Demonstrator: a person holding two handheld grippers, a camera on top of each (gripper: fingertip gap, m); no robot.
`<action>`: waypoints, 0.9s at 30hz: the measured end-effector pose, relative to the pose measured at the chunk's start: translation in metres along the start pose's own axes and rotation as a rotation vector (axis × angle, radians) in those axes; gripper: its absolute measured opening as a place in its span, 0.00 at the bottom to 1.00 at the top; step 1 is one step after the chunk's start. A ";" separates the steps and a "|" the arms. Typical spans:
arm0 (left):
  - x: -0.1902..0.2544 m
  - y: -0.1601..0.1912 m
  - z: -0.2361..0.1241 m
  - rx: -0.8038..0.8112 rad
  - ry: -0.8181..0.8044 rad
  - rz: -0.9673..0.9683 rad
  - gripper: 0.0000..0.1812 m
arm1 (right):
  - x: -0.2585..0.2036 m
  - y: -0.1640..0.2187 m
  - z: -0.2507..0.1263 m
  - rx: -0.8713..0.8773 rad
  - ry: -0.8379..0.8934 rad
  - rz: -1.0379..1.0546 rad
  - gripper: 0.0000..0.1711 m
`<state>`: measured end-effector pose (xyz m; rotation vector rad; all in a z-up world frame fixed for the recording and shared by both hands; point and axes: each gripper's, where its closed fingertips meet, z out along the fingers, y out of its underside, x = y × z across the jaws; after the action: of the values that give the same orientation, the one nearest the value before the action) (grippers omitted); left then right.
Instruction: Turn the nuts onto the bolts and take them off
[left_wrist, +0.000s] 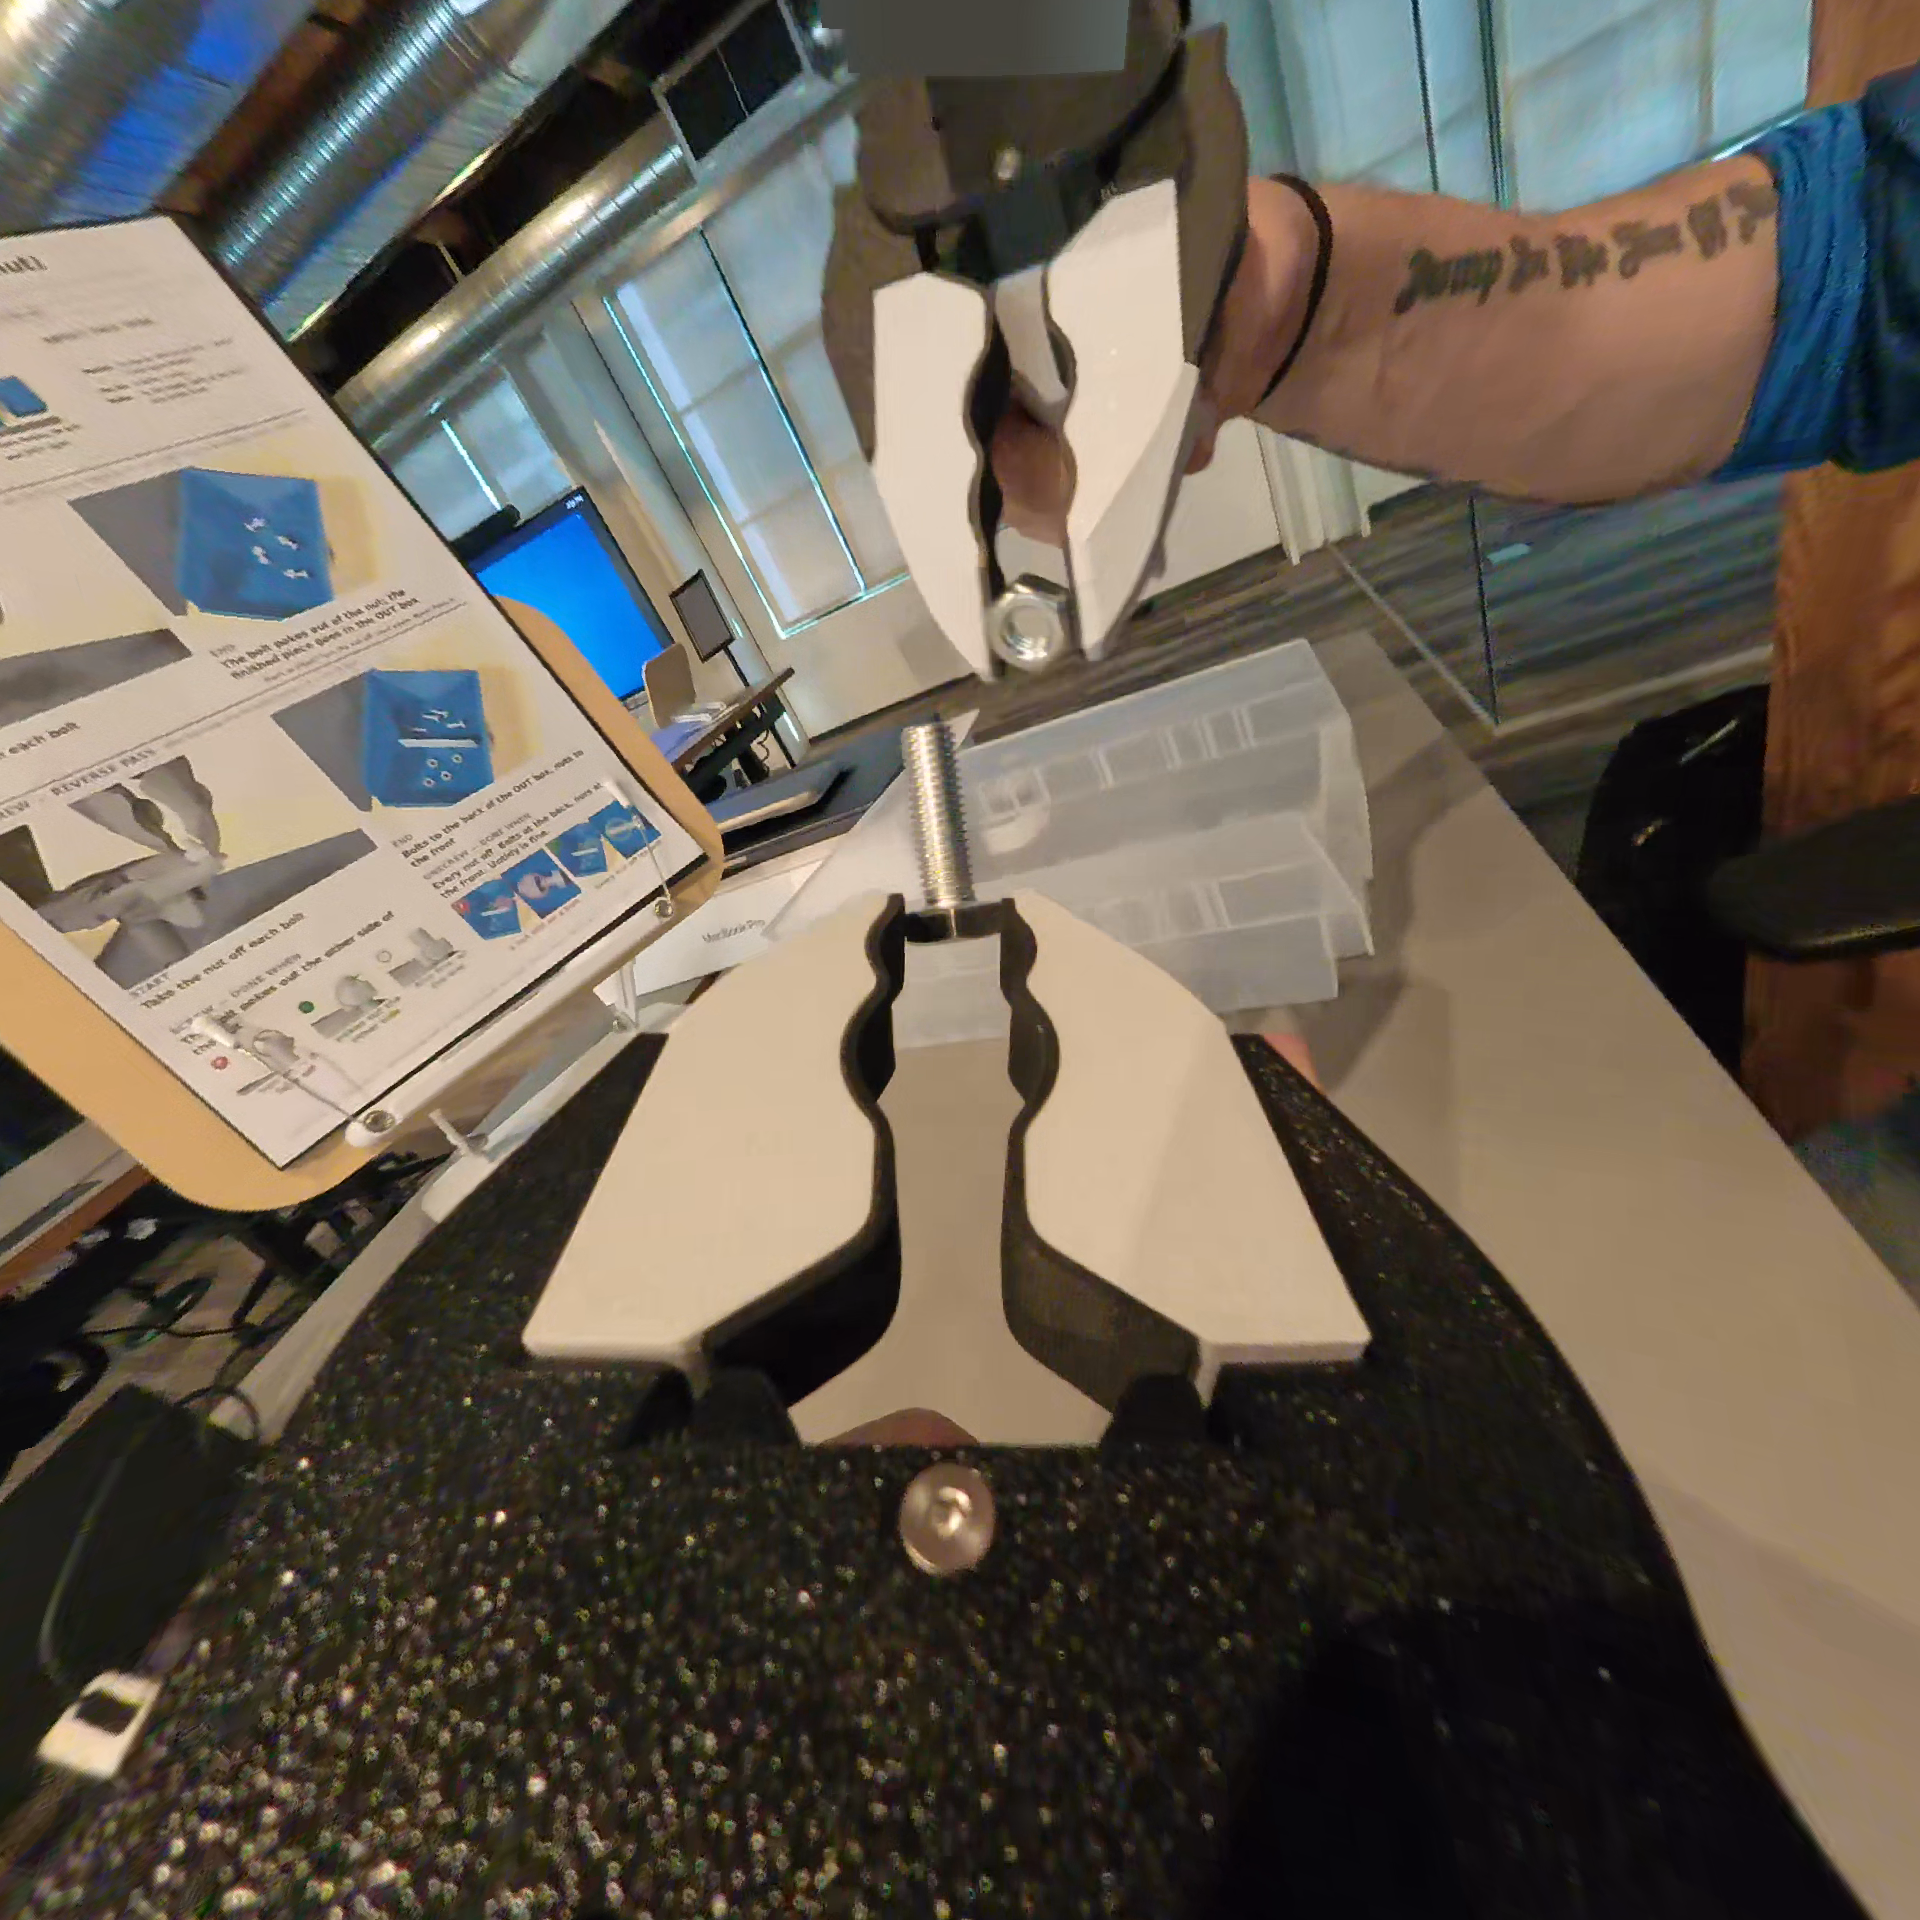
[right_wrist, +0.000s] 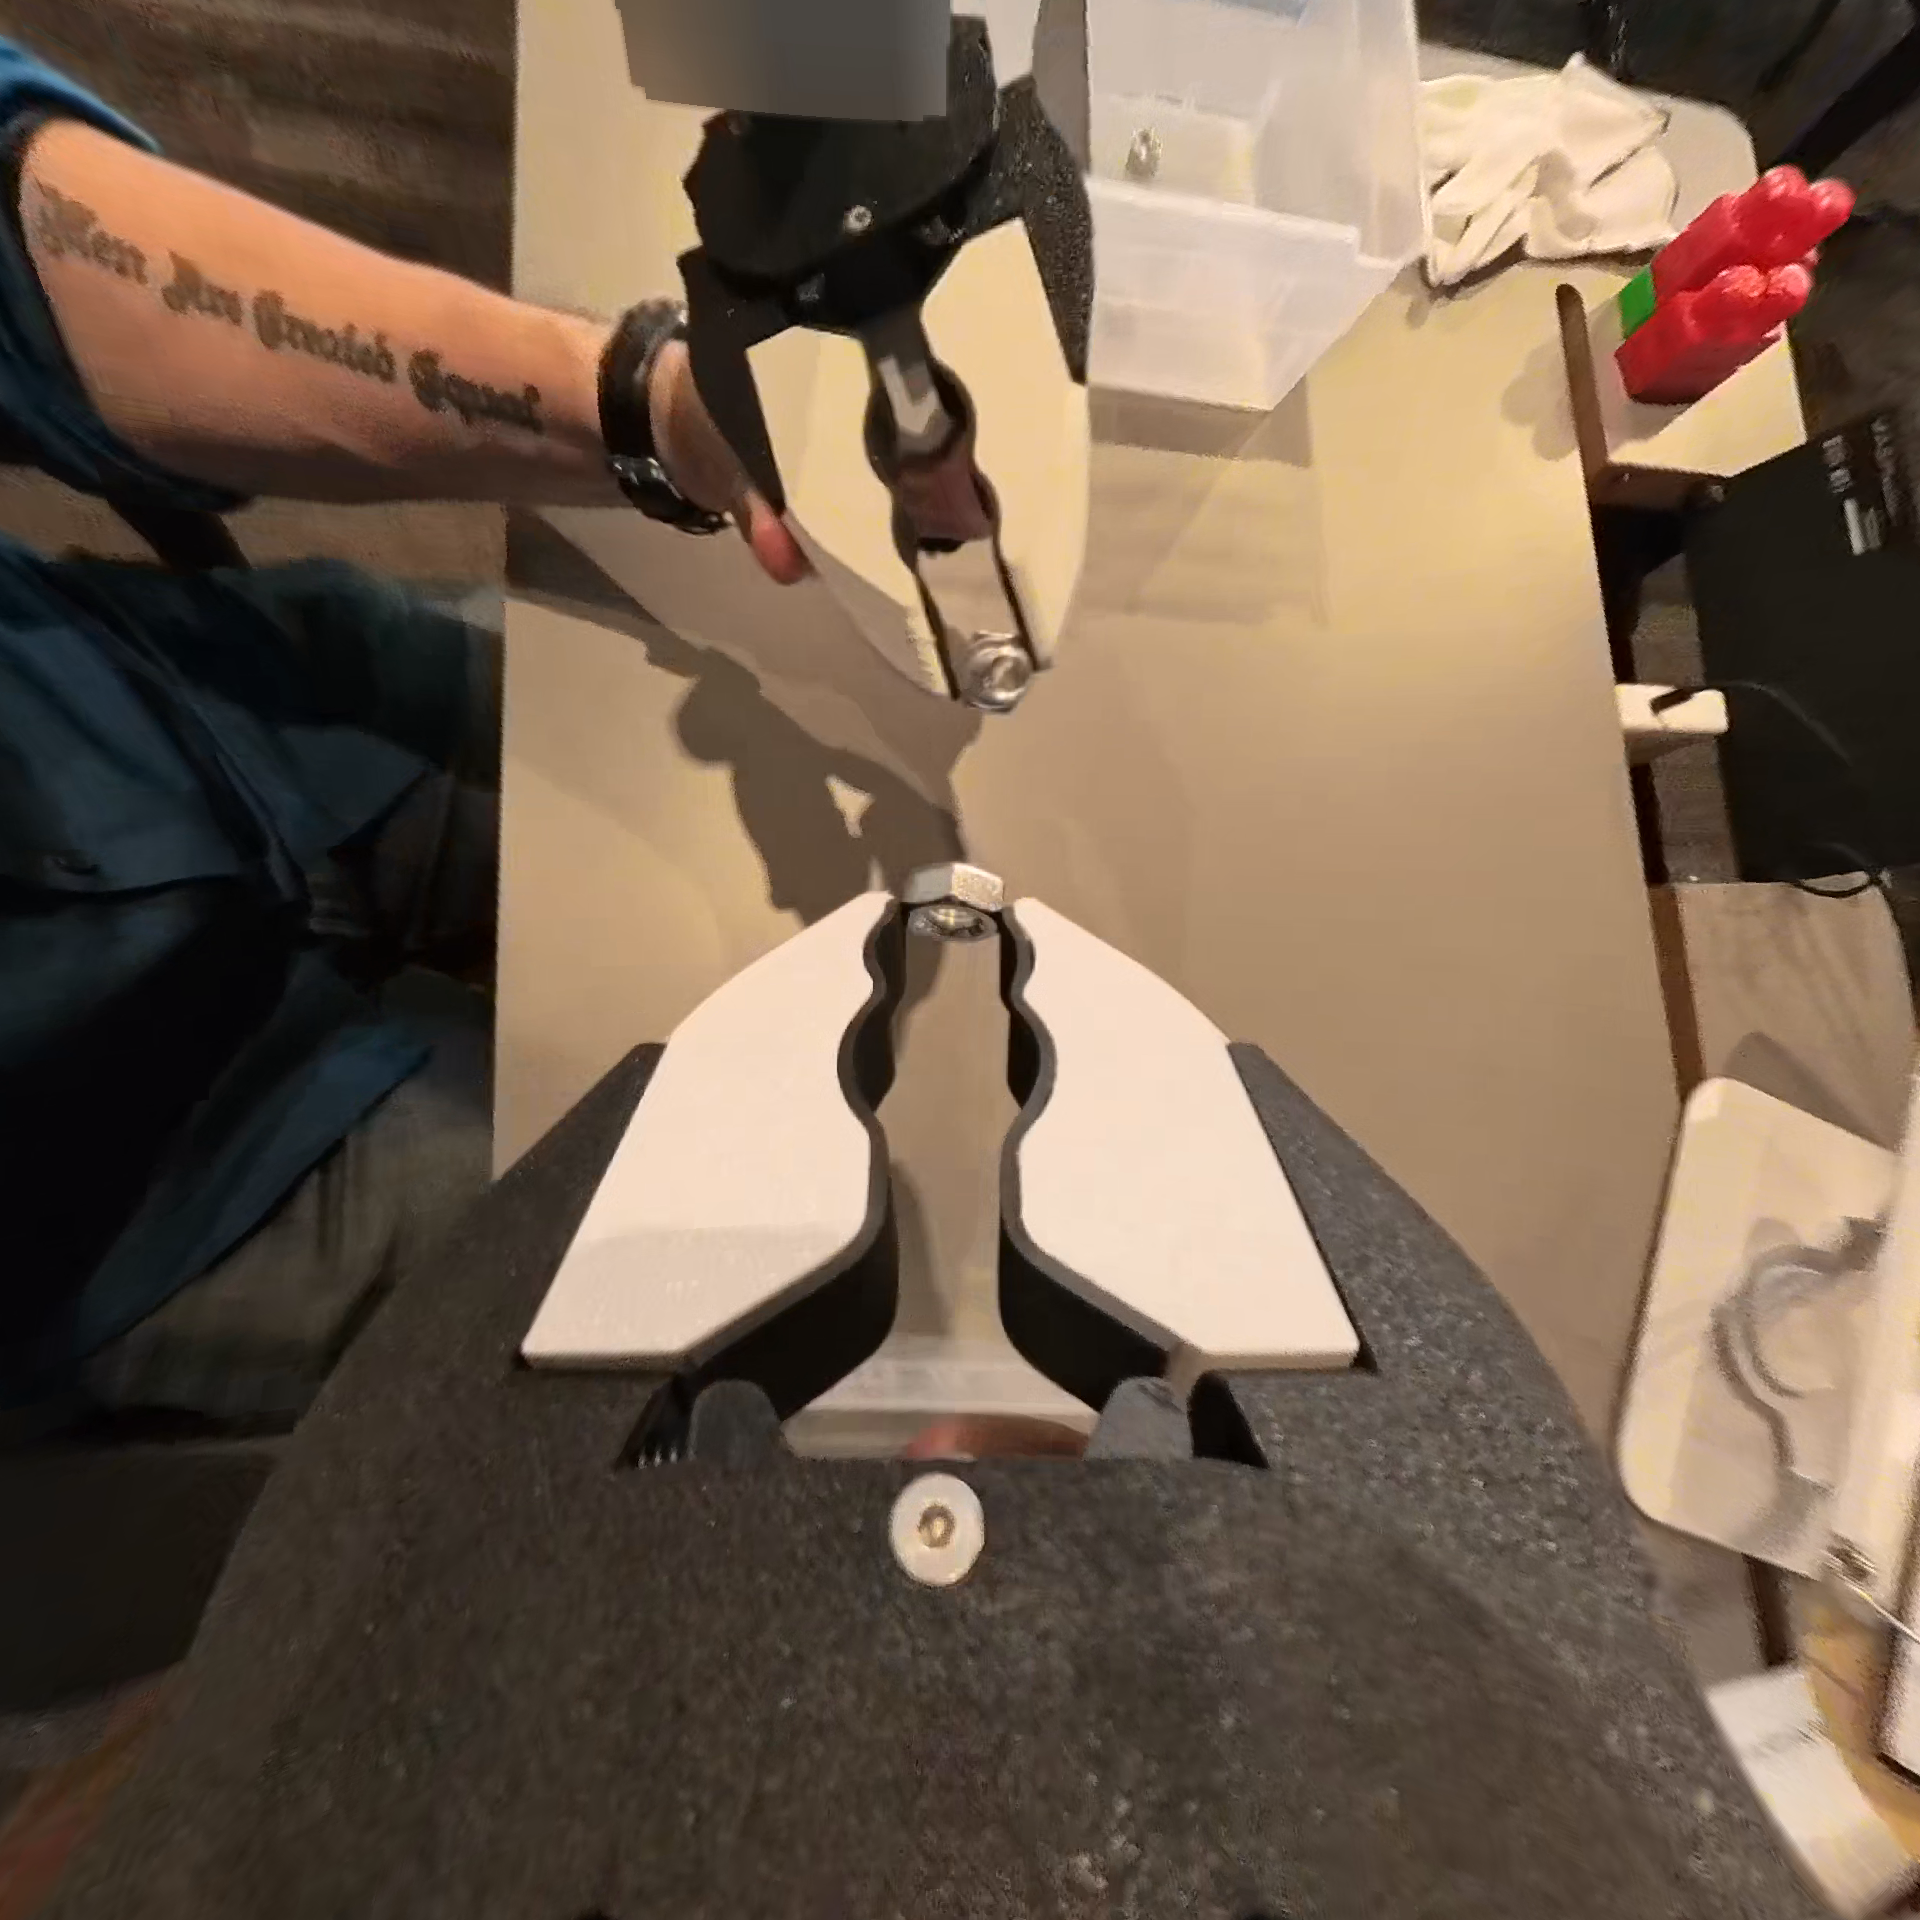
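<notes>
My left gripper is pinching the head end of a steel bolt, threaded shank pointing away from me and up, held in the air above the pale counter. My right gripper is clamped on a hex nut at its fingertips, the bore facing the bolt's tip. Nut and bolt are near each other but apart, roughly in line. I judge this to be the start of threading on, or the moment just after the nut came off; I cannot tell which. If threading on, the next move calls for squaring the bore to the shank, closing the gap gently, then turning without cross-threading.
</notes>
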<state>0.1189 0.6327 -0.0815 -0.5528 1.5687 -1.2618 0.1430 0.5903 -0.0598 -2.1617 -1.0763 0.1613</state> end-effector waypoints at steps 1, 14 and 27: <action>0.005 0.000 0.004 0.002 0.007 -0.005 0.09 | 0.001 0.001 -0.004 -0.030 -0.001 -0.023 0.10; 0.035 0.015 0.007 -0.222 0.079 0.129 0.09 | -0.018 0.026 0.022 -0.395 -0.101 -0.207 0.10; 0.035 0.030 0.000 -0.392 0.051 0.244 0.09 | -0.014 0.020 0.052 -0.505 -0.130 -0.238 0.10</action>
<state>0.1120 0.6141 -0.1233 -0.5548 1.8785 -0.7940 0.1263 0.5999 -0.1146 -2.4574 -1.5721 -0.0928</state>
